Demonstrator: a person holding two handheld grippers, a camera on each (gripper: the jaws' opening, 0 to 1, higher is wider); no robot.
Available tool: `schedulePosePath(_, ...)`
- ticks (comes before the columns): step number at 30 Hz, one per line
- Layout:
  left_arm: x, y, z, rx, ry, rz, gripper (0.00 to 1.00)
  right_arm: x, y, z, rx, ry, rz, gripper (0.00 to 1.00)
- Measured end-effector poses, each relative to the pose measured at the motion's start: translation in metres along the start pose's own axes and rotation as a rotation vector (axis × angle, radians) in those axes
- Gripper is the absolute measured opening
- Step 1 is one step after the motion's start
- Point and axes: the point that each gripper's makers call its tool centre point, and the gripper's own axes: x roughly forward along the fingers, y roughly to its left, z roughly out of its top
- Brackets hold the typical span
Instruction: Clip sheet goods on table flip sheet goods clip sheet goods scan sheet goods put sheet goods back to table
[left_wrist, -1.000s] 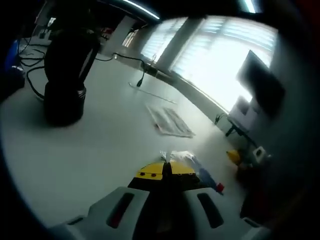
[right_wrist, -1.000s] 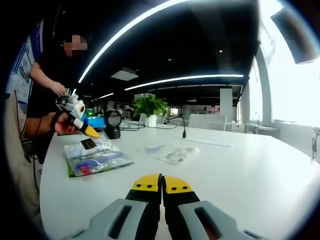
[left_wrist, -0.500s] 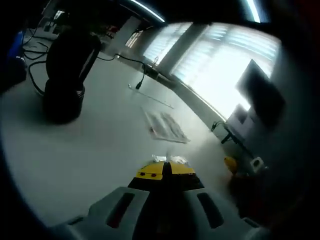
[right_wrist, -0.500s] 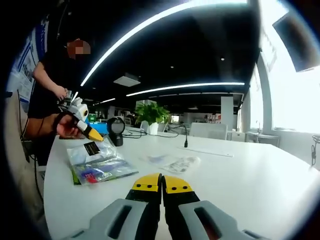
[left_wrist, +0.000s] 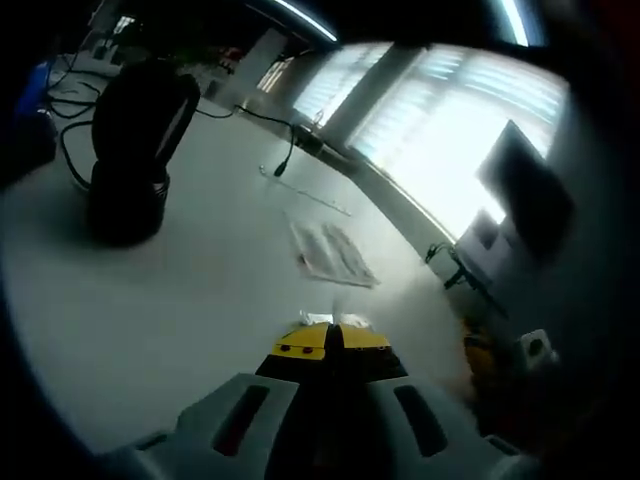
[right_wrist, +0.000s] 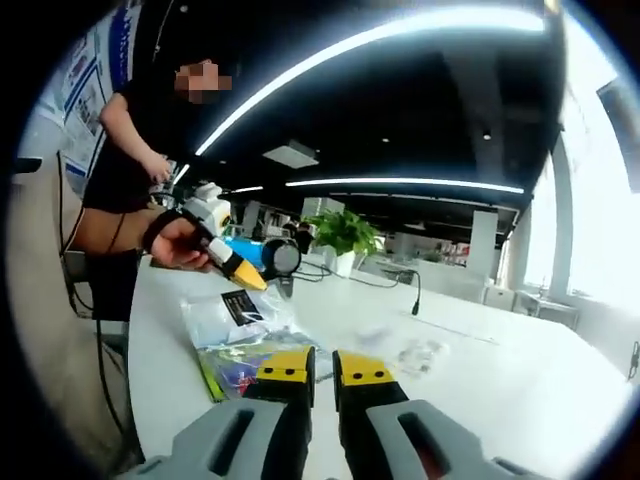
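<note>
Left gripper (right_wrist: 245, 278) pinches the top edge of the sheet goods packet (right_wrist: 238, 340), lifting it off the bench (right_wrist: 480, 385); flip step likely. Right gripper (right_wrist: 324, 366), jaws slightly apart, nears the packet's lower edge and should clip it next.

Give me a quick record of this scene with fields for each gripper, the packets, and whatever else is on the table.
left gripper: jaws shut, clear packet edge at its tips
right gripper: jaws slightly apart, empty
clear plastic packet with colourful print: on white table, held by left gripper
second flat printed packet: lying flat, untouched
black stand scanner: upright on table
person's hand: grips left gripper
</note>
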Motion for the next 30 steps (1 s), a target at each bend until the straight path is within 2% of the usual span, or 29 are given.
schedulePosePath(8, 0.000, -0.008, 0.003, -0.007, 0.004, 0.014, 0.00, 0.012, 0.046, 0.010, -0.027, -0.007, 0.107, 0.09)
schedulePosePath(18, -0.003, -0.007, 0.006, -0.016, -0.003, 0.023, 0.00, 0.035, 0.097, 0.004, 0.022, 0.023, 0.214, 0.14)
schedulePosePath(30, -0.006, -0.017, 0.010, -0.001, -0.017, 0.021, 0.00, 0.042, 0.112, 0.005, 0.039, 0.039, 0.237, 0.20)
